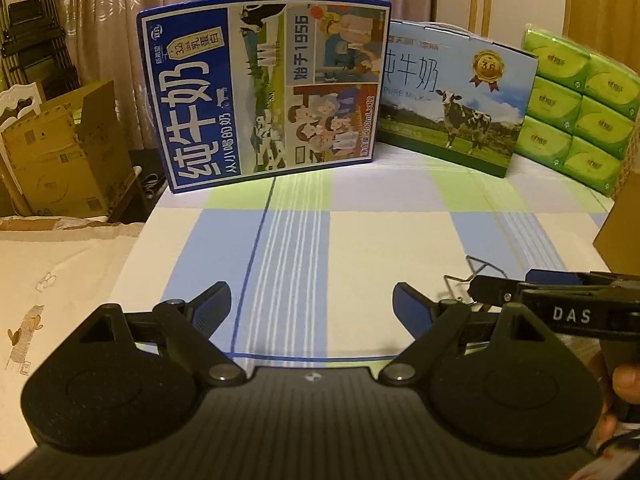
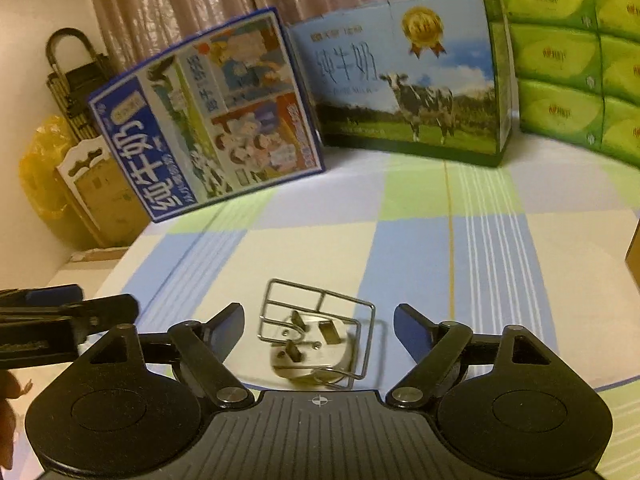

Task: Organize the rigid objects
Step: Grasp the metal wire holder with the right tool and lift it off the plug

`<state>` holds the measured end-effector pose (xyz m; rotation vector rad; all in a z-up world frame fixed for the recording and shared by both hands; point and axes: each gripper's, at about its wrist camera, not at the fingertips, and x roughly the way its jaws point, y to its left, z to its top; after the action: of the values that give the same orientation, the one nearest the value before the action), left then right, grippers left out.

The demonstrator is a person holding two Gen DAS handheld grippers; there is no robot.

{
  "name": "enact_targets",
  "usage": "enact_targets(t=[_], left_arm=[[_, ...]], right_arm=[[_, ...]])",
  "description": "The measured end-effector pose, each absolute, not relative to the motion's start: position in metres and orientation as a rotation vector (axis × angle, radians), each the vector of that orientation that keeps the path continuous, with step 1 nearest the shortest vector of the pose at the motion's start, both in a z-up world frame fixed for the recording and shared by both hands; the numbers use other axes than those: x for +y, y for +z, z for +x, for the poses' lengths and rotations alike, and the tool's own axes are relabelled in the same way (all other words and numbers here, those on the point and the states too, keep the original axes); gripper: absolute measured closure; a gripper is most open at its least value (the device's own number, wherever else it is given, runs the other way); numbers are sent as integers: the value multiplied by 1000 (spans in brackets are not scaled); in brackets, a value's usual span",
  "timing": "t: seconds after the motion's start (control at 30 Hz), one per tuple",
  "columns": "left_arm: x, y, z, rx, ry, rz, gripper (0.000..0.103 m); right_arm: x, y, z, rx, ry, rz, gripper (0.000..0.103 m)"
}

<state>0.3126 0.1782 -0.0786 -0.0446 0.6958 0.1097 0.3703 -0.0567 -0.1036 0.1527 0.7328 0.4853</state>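
Left wrist view: wire rack (image 1: pixel 476 276) mostly hidden behind right gripper (image 1: pixel 532 288). Right wrist view: rack (image 2: pixel 320 332), chrome wire on white round base, slightly blurred, lies on checked bedsheet (image 2: pixel 420 240) between released fingers (image 2: pixel 408 324), untouched. Left gripper (image 1: pixel 312 304) fingers released, empty.

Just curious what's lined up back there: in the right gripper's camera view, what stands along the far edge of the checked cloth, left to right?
Dark blue milk carton → light blue milk carton with a cow → green tissue packs.

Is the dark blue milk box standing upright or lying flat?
Upright: the dark blue milk box stands on one end on the checked cloth, its print sideways.
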Motion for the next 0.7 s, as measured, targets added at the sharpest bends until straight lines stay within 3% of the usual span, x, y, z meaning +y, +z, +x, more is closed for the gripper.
enact_targets(t=[0.4,0.67,0.7], left_arm=[[178,-81,314,706,128,-52,18],[175,-80,315,707,116,-51,18],[175,-80,315,708,116,-51,18]], right_arm=[[-52,-116,386,778,489,266,25],[-59,-123,388,801,460,279,32],[-59,-122,388,800,467,278,39]])
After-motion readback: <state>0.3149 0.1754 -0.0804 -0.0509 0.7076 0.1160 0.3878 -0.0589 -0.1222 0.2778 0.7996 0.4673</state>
